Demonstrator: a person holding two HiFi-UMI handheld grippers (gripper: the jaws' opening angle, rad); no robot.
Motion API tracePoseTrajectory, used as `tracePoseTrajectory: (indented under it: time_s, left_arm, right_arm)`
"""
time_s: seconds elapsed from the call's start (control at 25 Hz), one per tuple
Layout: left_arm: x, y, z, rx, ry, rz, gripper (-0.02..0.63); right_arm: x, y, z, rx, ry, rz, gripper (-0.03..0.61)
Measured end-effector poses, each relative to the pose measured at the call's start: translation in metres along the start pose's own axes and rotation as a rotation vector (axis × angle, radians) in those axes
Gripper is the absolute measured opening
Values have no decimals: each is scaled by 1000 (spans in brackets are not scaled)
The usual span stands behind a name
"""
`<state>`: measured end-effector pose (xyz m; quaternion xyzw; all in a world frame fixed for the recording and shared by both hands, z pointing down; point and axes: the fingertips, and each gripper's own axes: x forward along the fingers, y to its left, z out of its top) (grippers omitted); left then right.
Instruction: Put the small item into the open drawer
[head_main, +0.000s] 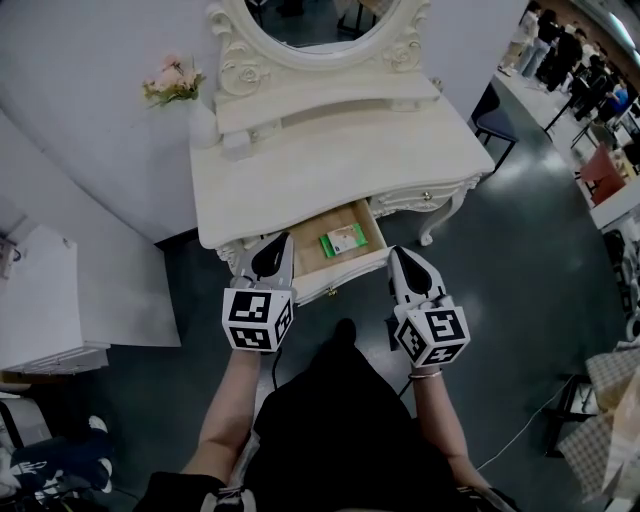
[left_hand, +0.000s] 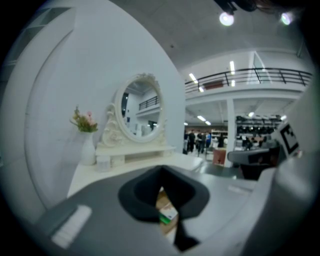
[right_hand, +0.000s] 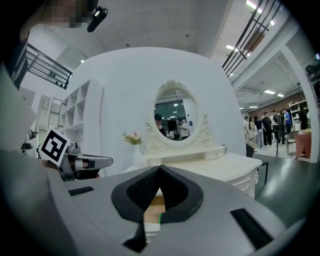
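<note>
Lying flat on the bare wooden bottom of the open drawer (head_main: 308, 252), at the centre of the head view, is the small item (head_main: 343, 240), a green-and-white packet, apart from the drawer's walls; the drawer juts from the front of the white desk (head_main: 340, 165); the left claw (head_main: 270, 250) hangs over the drawer's left front corner, clenched on nothing, its tips pressed together; the right claw (head_main: 402, 260) sits just off the drawer's right front corner, above the dark floor (head_main: 520, 260), likewise clenched and empty; at the upper edge stands an oval mirror (head_main: 310, 20) in a carved frame; a white vase of pink flowers (head_main: 200, 120) sits at the desk's upper-left corner; a white shelf unit (head_main: 45, 300) fills the left edge; a dark chair (head_main: 497, 118) and a group of people (head_main: 570, 50) show at the upper right
</note>
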<state>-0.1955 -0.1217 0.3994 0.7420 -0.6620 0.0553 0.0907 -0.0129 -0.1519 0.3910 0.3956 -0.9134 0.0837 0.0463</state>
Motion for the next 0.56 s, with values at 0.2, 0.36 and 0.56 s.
tracePoseTrajectory:
  time_s: [0.2,0.36,0.56]
  left_arm:
    - [-3,0,3,-3,-12,7,6]
    - [-5,3,3,-11,-21,8,6]
    - [-9,6,4,-12,-26,10,6]
  right_arm:
    - [-3,1,1,-4,1,0,5]
    - [-2,3,1,-6,1,-1,5]
    - [-2,8,2,-10,-2,2,5]
